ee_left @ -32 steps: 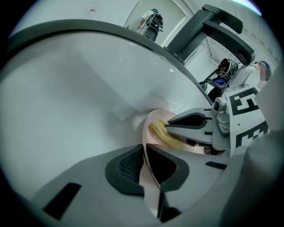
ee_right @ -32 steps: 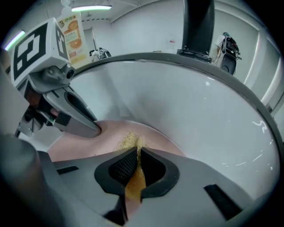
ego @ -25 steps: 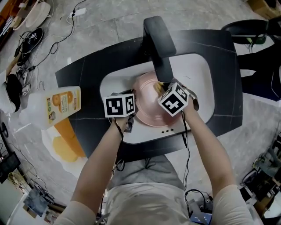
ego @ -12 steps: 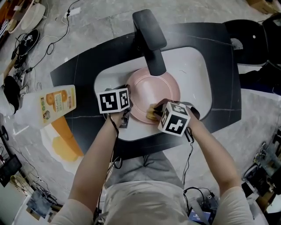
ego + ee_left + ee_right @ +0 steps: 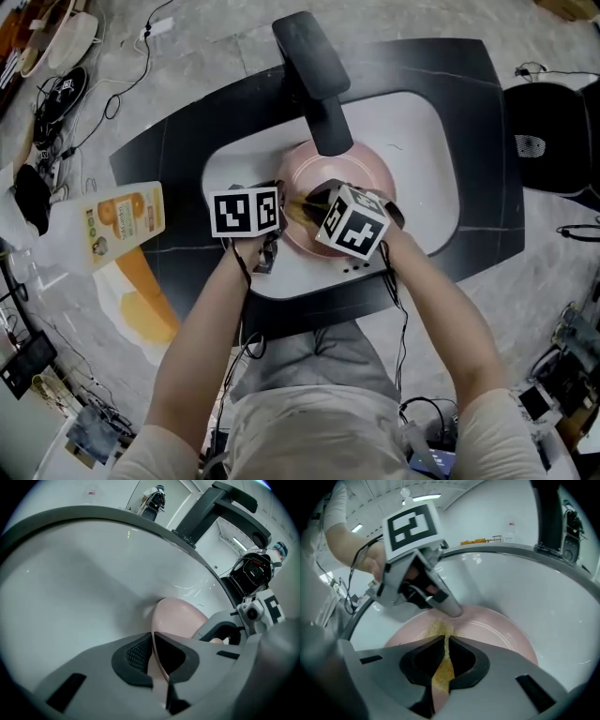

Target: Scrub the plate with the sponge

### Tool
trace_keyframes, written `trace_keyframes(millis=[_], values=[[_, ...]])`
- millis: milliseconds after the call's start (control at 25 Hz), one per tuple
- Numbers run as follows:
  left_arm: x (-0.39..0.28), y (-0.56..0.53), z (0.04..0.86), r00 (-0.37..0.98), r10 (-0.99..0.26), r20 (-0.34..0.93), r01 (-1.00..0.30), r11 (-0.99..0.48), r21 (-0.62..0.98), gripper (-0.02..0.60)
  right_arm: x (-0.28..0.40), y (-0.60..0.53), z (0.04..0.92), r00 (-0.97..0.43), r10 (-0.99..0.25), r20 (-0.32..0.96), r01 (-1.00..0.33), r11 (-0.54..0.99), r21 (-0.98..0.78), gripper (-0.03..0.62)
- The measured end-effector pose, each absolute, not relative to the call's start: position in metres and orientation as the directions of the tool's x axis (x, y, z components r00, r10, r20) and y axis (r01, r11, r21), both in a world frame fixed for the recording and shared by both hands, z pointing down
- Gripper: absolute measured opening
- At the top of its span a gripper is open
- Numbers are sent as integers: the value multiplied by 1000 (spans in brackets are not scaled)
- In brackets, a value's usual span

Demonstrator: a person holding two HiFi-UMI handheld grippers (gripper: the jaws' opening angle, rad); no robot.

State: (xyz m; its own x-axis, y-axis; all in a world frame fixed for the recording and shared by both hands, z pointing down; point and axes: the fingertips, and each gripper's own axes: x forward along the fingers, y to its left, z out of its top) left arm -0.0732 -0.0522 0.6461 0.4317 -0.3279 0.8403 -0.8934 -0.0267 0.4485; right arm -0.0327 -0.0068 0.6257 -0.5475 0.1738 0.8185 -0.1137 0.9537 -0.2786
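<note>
A pink plate [image 5: 352,178] lies in the white sink [image 5: 417,141], below the black faucet [image 5: 314,70]. My left gripper [image 5: 278,214] is shut on the plate's left rim; in the left gripper view the rim [image 5: 154,641] runs thin between the dark pads. My right gripper [image 5: 306,208] is shut on a yellow sponge [image 5: 296,208], pressed on the left part of the plate, close to the left gripper's jaws. In the right gripper view the sponge [image 5: 442,665] is pinched flat between the jaws over the plate [image 5: 501,630], with the left gripper [image 5: 450,607] just beyond it.
A black countertop [image 5: 178,141] surrounds the sink. An orange-labelled bottle [image 5: 122,220] lies to the left of it on the grey floor, above an orange cloth. Cables and gear lie around the edges. The faucet arm overhangs the plate's far side.
The right gripper swept the sponge from the plate's far side by the faucet to the near edge, then left toward the left gripper. The left gripper kept its hold on the rim.
</note>
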Motion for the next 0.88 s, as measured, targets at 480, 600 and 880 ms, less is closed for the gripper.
trace_keyframes(millis=[480,600,880], values=[[-80,-53,648,409,-366,836,-892,31,450,28,46,-93,657,-293,-140,946,-351,936,30,52],[-86,-53,649,388,-376,842,-898,53,437,28,59,-82,656,-259,-93,961,-321,947,5,52],[-89,-53,647,375,-385,843,-896,83,436,28,64,-4,631,-312,257,915,-219,917,-333,49]])
